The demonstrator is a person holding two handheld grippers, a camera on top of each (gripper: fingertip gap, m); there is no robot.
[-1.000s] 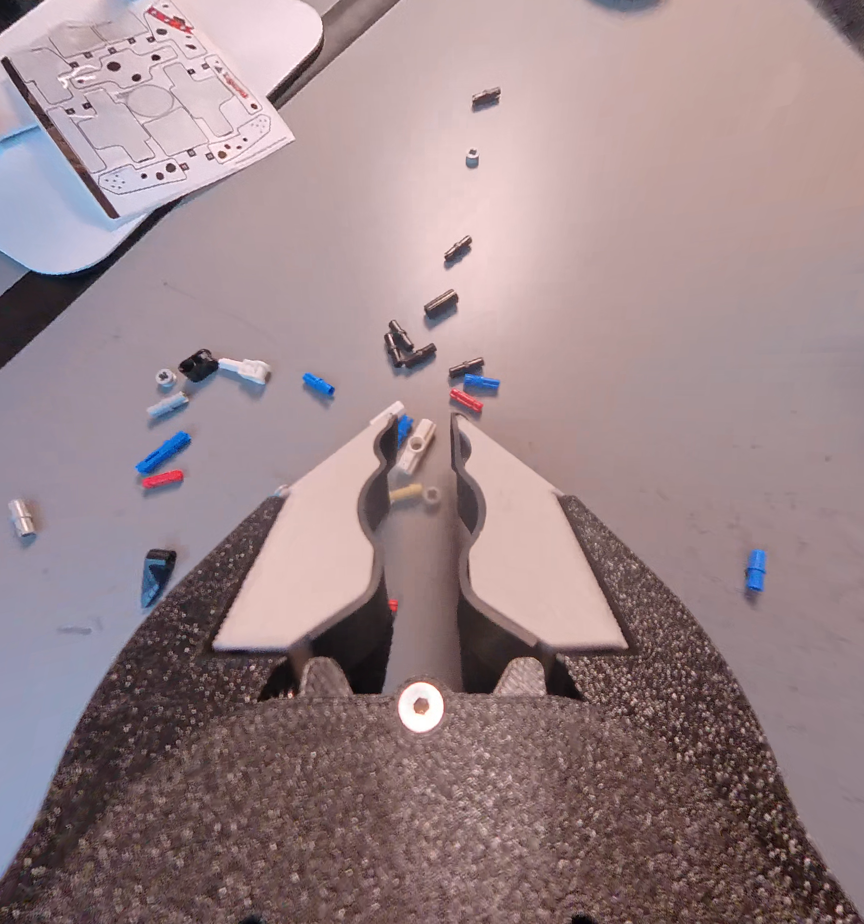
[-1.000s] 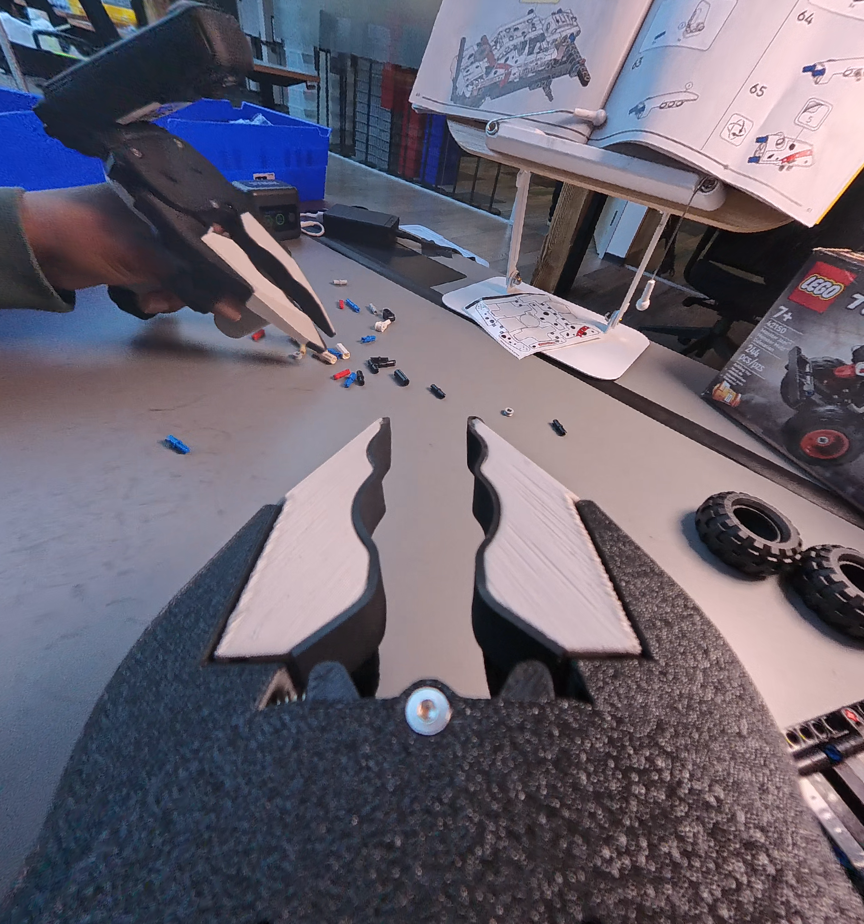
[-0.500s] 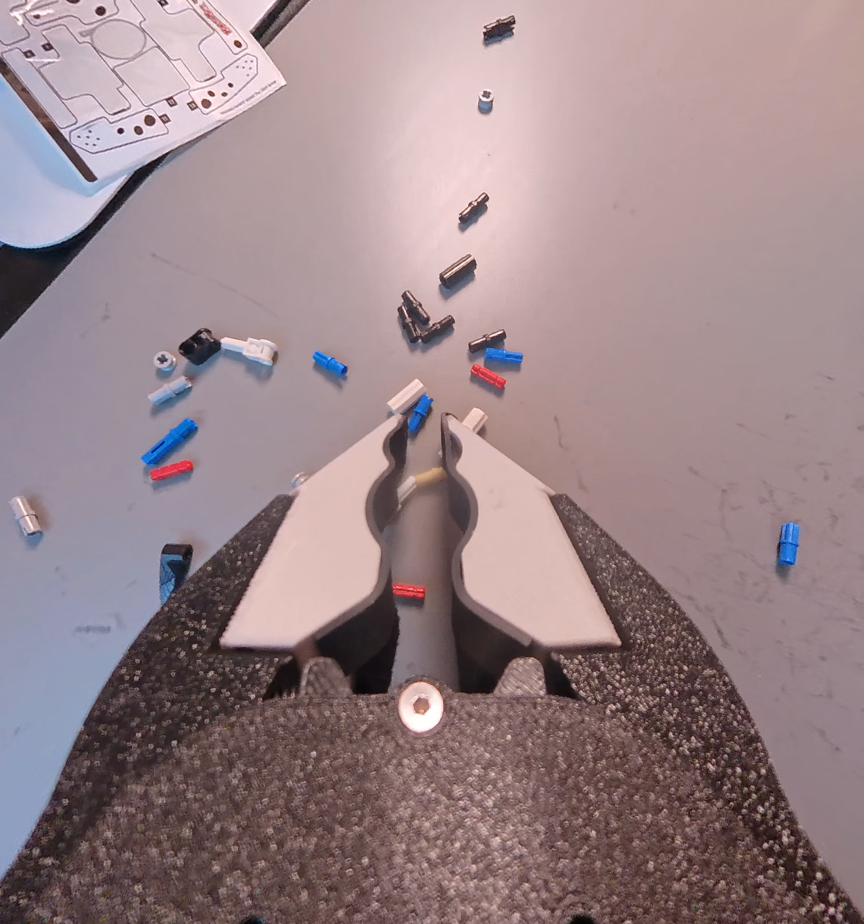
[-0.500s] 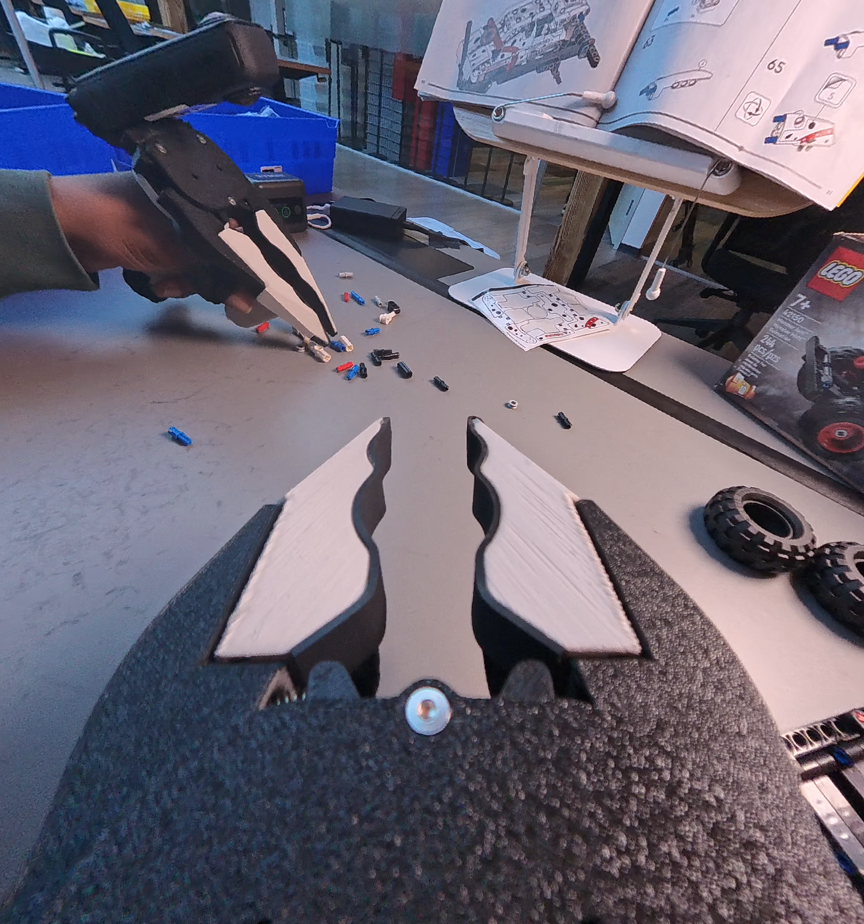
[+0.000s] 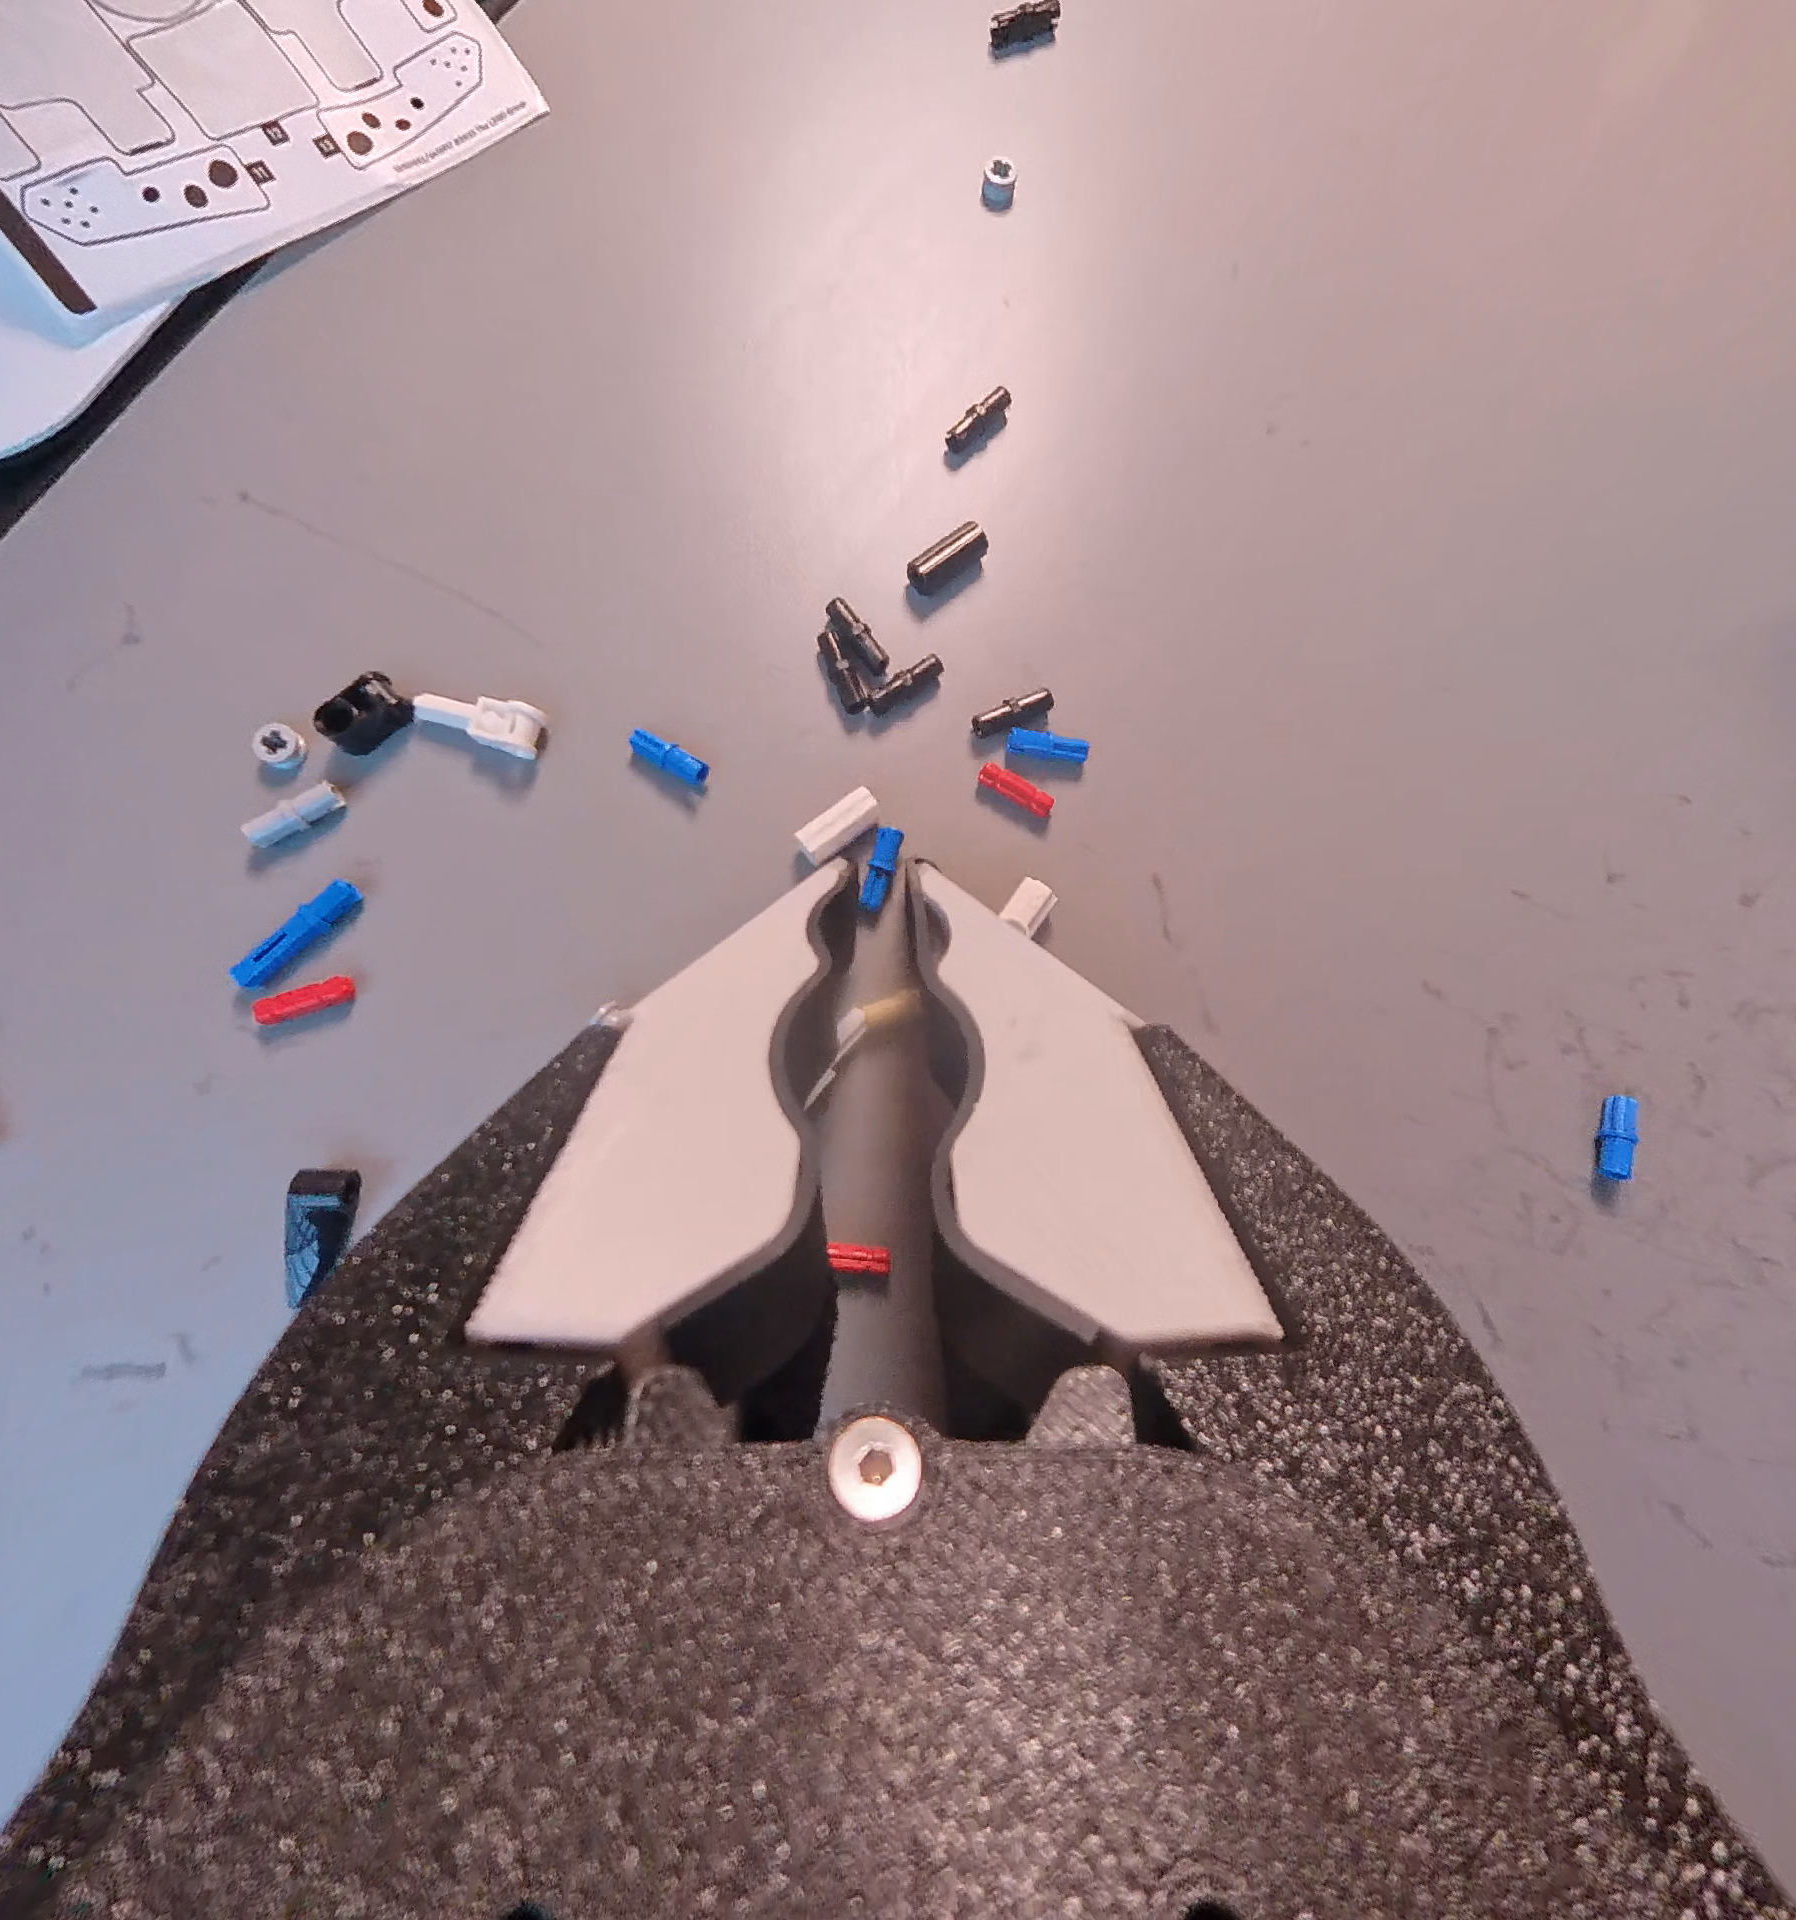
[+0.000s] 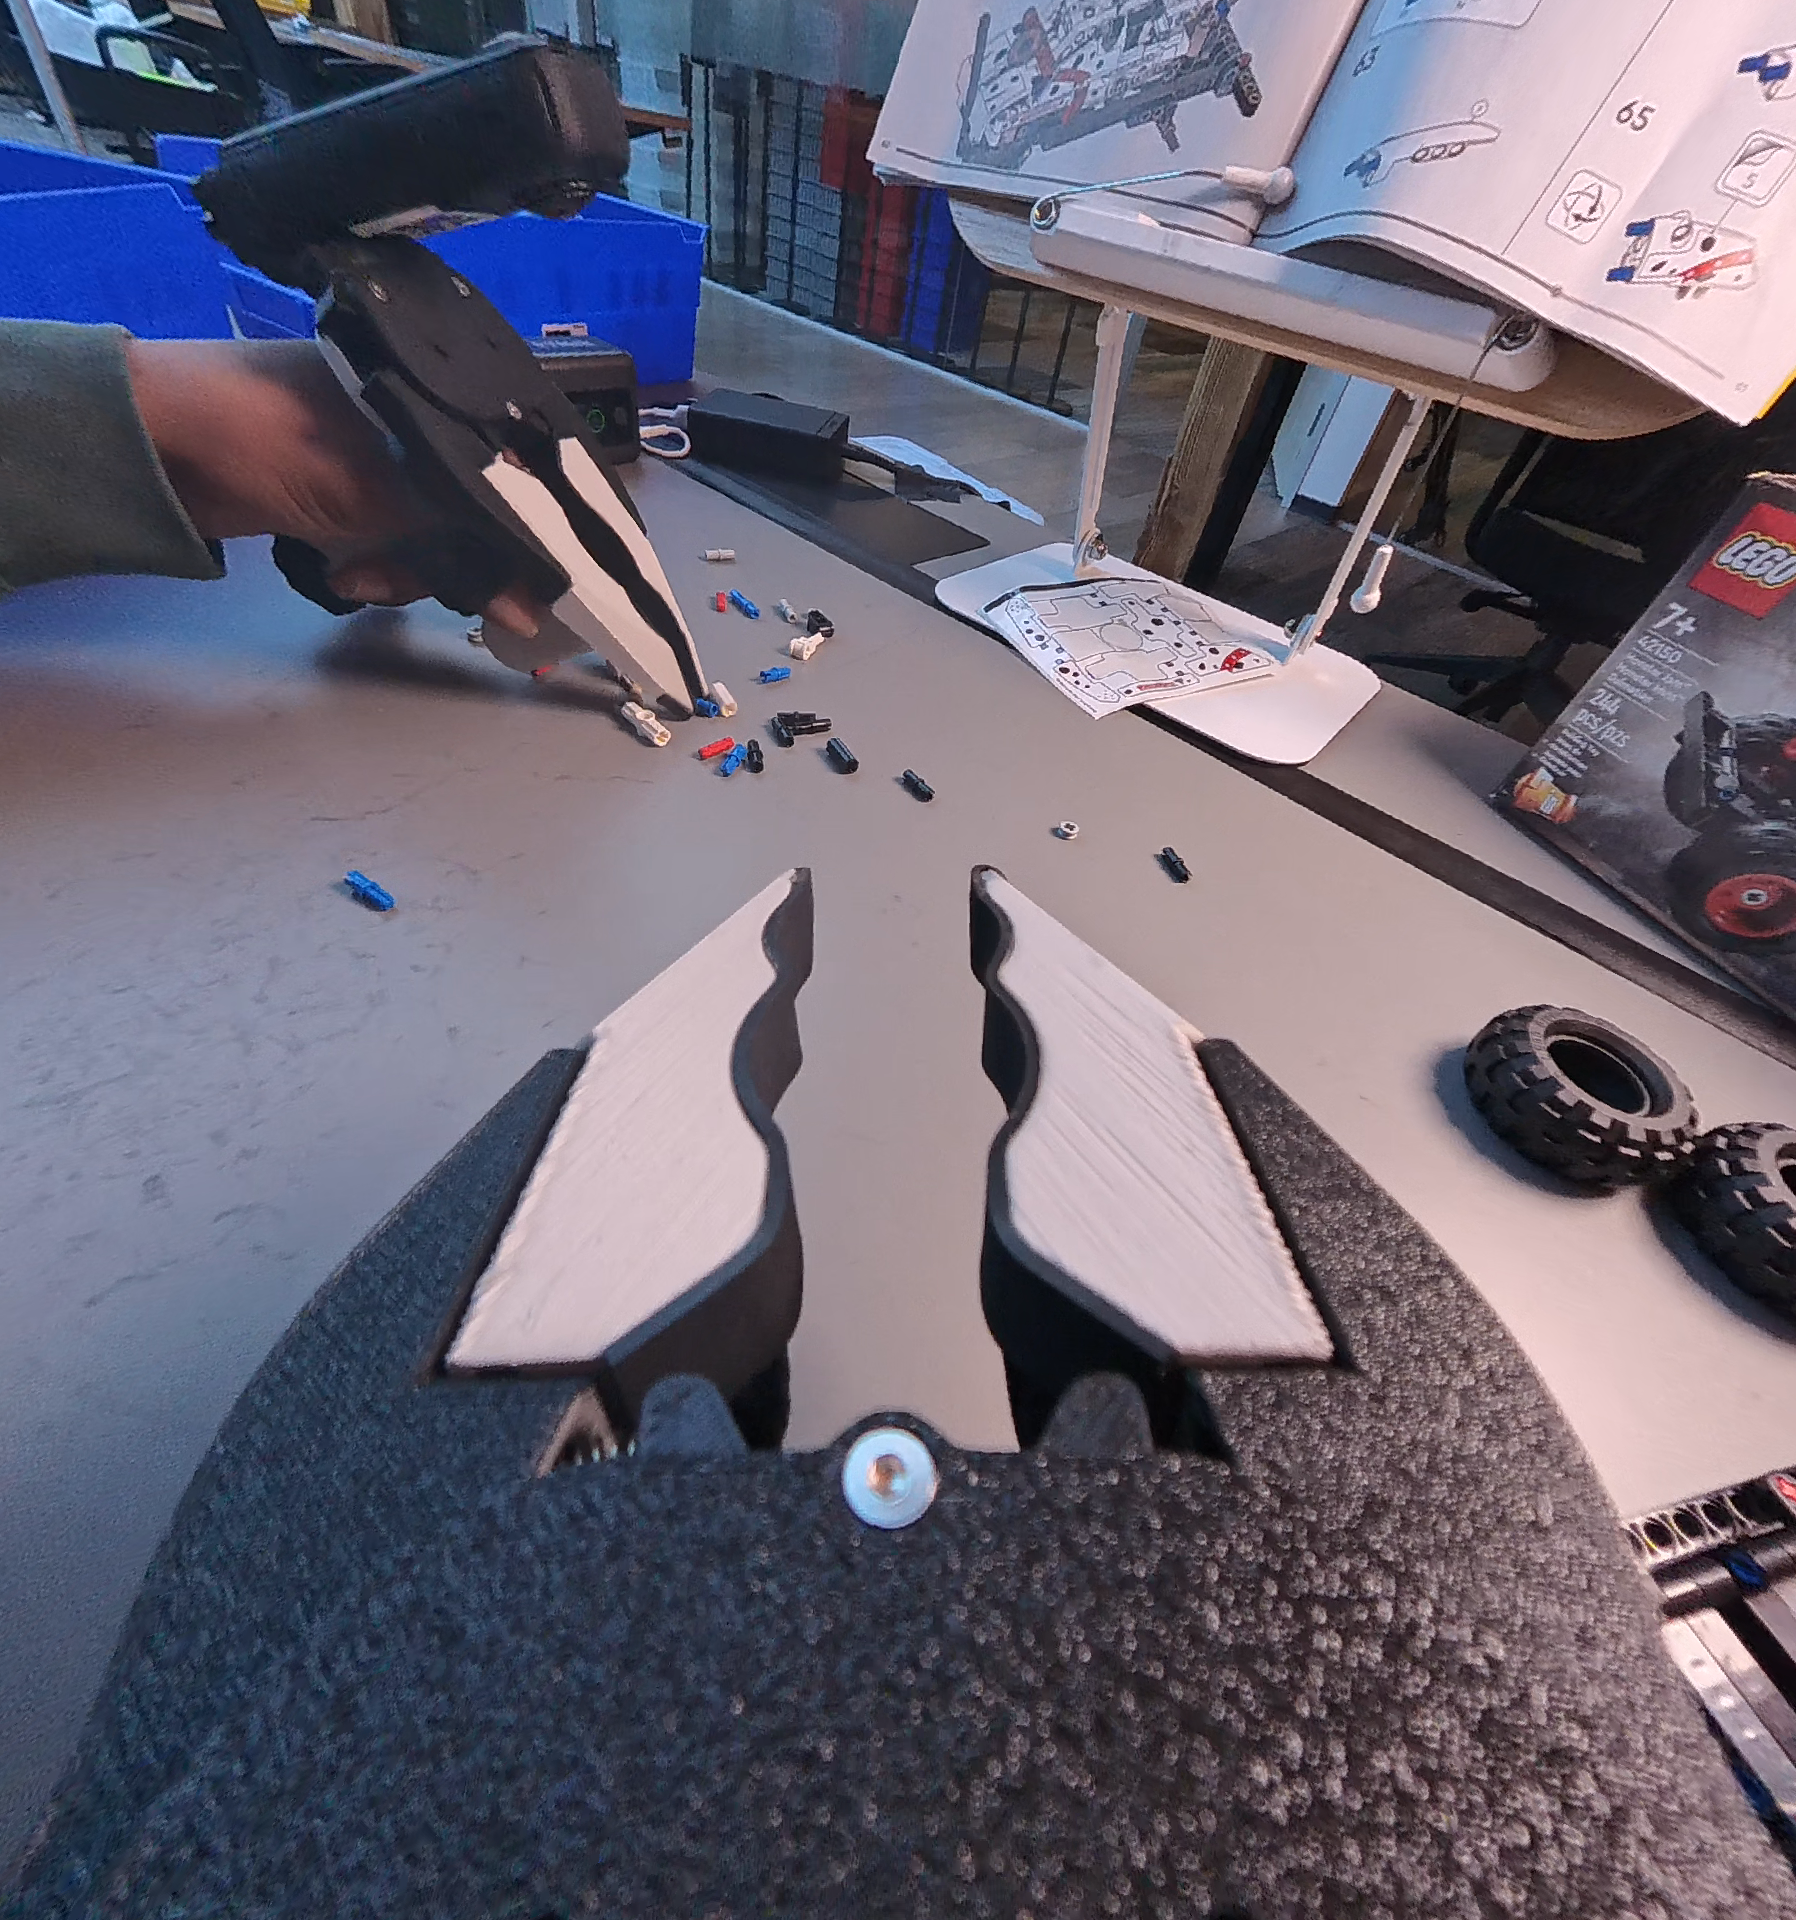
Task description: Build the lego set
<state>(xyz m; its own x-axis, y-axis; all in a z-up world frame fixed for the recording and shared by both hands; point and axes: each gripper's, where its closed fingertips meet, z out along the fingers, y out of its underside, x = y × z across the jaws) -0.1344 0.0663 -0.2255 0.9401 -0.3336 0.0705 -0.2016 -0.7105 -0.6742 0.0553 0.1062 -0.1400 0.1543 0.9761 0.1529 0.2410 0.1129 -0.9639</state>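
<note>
Left tool tips nearly pressed together on a small blue pin w/ loose pins scattered on the grey surface. Right tool hovers spread, empty; two black tires at its 3 o'clock.

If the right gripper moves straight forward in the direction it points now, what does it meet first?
The right gripper probably meets bare table first; farther along, roughly, a black pin. Depth is unclear.

Left gripper angled down, tips nearly closed, gripped by hand. Right gripper held level, jaws parted, nothing held.
</note>
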